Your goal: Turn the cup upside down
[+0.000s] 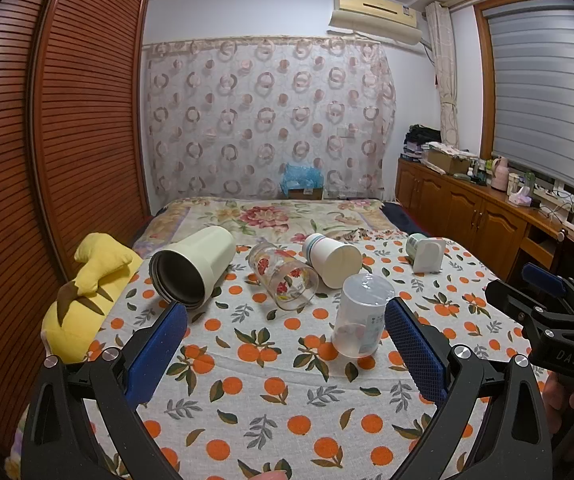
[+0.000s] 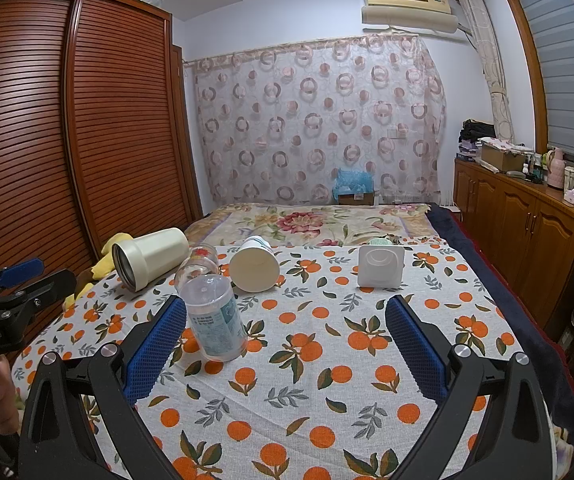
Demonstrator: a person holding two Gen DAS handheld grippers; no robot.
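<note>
Blue-padded left gripper (image 1: 286, 342) and right gripper (image 2: 286, 340) hover spread wide, empty.
Only the right view shows the clear cup's (image 2: 217, 316) printed label; cup stands inverted on the cloth (image 2: 327, 360).

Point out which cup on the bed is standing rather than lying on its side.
The clear plastic cup nearest the tools stands alone, mouth down on the orange-print cloth. The cream tumbler, flowered glass and paper cup all lie on their sides.
</note>
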